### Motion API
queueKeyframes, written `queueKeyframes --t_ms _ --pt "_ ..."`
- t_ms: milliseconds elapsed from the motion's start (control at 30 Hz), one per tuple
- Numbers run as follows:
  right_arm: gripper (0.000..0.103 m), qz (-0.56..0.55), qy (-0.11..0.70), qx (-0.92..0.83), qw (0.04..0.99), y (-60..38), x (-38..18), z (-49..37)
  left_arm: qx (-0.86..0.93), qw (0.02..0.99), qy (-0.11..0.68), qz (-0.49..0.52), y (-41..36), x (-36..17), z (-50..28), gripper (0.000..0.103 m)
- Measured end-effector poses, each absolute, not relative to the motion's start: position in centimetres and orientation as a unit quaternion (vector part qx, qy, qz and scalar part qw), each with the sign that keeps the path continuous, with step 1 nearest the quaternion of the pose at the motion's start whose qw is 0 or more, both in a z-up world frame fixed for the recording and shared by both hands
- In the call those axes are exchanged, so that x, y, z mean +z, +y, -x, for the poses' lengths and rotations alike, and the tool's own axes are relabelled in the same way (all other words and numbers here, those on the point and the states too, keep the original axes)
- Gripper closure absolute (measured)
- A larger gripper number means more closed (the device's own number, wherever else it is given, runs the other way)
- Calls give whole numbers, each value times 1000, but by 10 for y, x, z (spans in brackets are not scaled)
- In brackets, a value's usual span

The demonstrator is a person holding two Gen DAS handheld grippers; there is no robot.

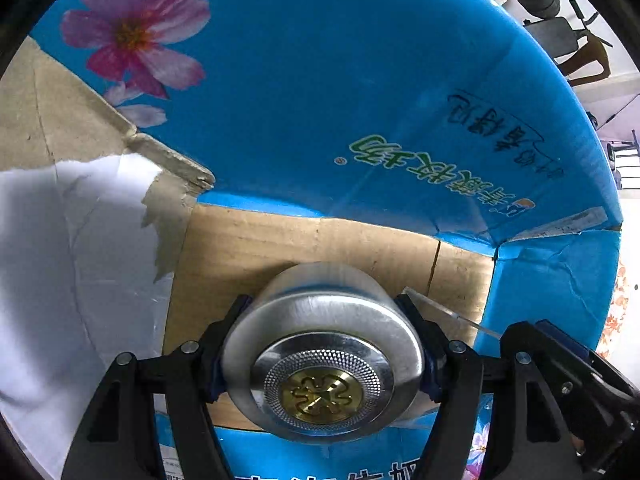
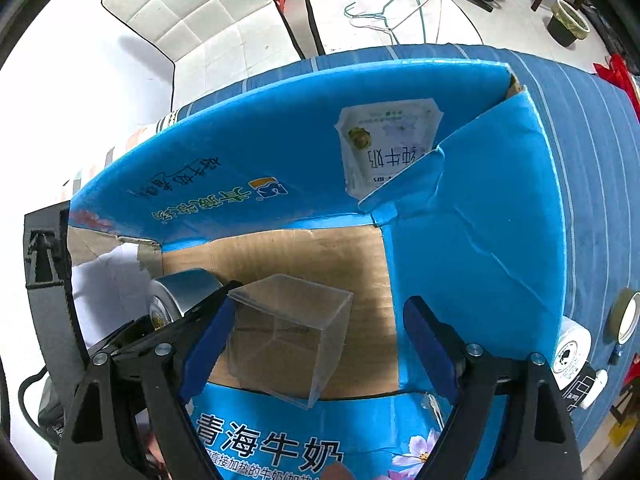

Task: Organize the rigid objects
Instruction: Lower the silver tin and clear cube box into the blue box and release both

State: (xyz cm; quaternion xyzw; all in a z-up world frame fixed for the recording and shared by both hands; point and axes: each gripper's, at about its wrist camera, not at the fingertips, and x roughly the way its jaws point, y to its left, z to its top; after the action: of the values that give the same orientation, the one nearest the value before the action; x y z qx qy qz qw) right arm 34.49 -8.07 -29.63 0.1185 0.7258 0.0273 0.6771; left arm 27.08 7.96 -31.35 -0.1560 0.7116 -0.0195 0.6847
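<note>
Metal can [image 1: 322, 354] clamped in left gripper [image 1: 324, 354] over carton [image 2: 480, 240]; clear box [image 2: 286, 336] seemingly inside.

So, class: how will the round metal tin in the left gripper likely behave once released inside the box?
The metal tin looks rigid, so it should not dent. Its smooth sides may slip against the pads. Held sideways, it could roll across the box floor.

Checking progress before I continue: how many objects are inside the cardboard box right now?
2: a silver tin held by the left gripper, and a clear plastic cube beside it on the box floor. Others may be hidden.
</note>
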Motion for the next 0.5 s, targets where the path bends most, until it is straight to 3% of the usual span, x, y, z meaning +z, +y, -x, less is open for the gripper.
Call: queueKeyframes --t_ms 133,200,333,400,500 --pt "14 -112 730 29 674 -76 -298 -345 -9 681 720 134 80 -313 -270 34" --pt "14 -111 730 29 674 -74 -298 -344 1 685 719 117 79 -311 -268 24" --pt "14 -107 724 26 680 -77 -289 -342 5 698 709 97 81 -292 -265 17" --pt "11 -103 724 26 682 -80 -284 -340 5 707 703 80 81 -283 -263 1" --pt "10 -93 726 36 680 -81 -278 -332 17 724 687 56 82 -263 -255 0"
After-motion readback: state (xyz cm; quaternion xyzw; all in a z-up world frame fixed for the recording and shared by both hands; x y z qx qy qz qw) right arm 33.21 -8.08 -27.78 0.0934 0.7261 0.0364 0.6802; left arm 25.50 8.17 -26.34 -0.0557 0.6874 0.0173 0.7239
